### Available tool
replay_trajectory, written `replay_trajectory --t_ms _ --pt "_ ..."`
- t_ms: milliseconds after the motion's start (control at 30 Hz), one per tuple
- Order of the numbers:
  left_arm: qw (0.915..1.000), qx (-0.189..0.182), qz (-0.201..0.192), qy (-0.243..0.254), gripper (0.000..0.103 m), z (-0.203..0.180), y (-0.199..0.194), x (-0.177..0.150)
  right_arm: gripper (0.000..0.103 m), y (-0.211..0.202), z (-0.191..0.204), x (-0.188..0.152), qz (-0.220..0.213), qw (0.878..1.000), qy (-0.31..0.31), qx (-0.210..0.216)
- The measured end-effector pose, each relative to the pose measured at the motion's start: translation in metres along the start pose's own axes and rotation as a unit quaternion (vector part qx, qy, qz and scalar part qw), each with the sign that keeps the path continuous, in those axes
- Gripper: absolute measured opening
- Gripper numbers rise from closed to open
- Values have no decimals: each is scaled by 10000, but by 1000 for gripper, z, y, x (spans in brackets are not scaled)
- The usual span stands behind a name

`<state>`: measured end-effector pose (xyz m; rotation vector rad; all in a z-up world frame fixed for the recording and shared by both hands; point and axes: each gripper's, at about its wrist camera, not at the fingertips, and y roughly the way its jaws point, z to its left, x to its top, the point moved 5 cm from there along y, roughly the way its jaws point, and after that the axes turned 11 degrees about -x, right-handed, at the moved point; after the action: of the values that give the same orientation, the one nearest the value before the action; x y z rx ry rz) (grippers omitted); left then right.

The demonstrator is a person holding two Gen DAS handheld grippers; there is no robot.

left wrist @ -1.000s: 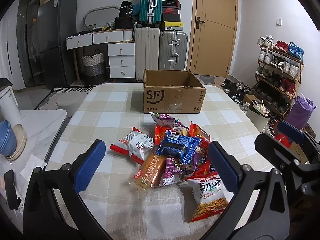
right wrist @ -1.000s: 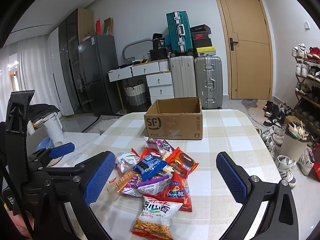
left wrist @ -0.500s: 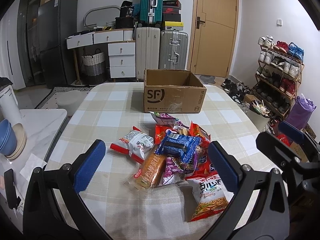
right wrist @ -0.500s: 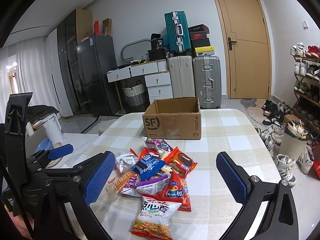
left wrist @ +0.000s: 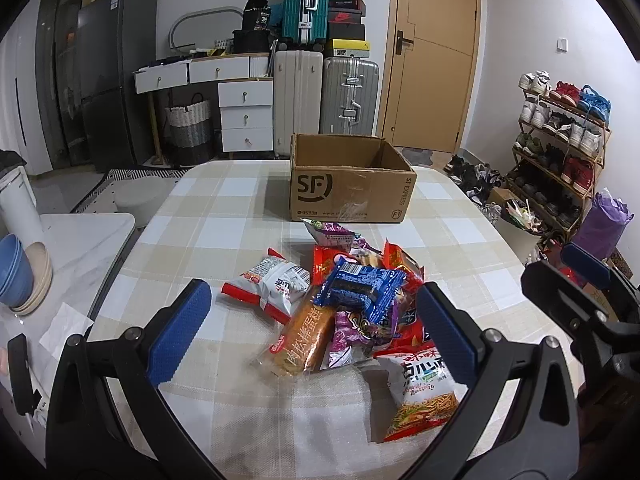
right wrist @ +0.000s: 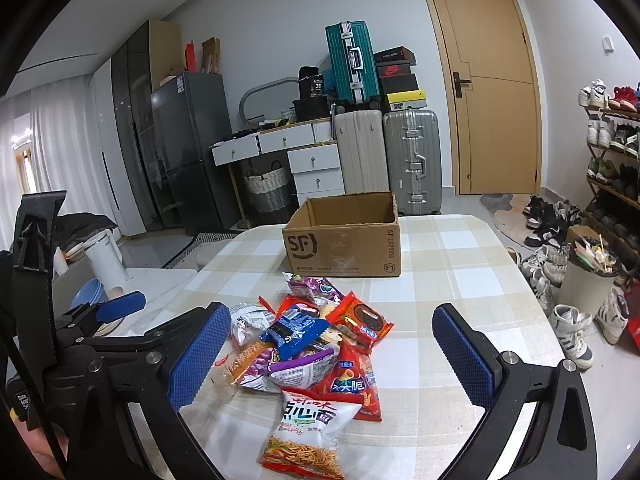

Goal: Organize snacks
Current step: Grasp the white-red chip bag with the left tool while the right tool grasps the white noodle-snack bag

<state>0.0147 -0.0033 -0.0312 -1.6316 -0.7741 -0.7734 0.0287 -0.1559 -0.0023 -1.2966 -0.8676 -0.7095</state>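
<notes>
Crinkly snack packets before cardboard box
</notes>
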Motion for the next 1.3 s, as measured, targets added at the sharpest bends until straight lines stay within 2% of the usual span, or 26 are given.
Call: replay_trajectory --t_ms 433,700,767,833,900,1000,1067,1300 --pt "9995 9 301 -118 102 24 31 -2 103 20 -12 -7 187 9998 101 -41" --pt "9937 248 887 -645 102 95 87 -8 103 58 -21 -19 481 9987 187 28" --pt "9899 188 1107 -867 102 113 108 -11 103 71 -21 -23 584 9980 211 66" --pt "9843 -30 1318 -1176 102 127 129 -15 103 81 -22 -27 678 9974 238 102" --pt "9810 -143 1438 -1298 100 133 146 -16 103 89 -23 -29 747 9968 266 140" --pt "9804 -156 1625 -1100 97 134 170 -16 103 100 -24 -32 813 9962 254 192" --pt "9787 -299 1753 -1027 87 130 182 -17 103 106 -26 -33 868 9956 270 244" --pt "9769 -589 1898 -781 73 119 194 -20 103 118 -28 -43 1033 9931 333 448"
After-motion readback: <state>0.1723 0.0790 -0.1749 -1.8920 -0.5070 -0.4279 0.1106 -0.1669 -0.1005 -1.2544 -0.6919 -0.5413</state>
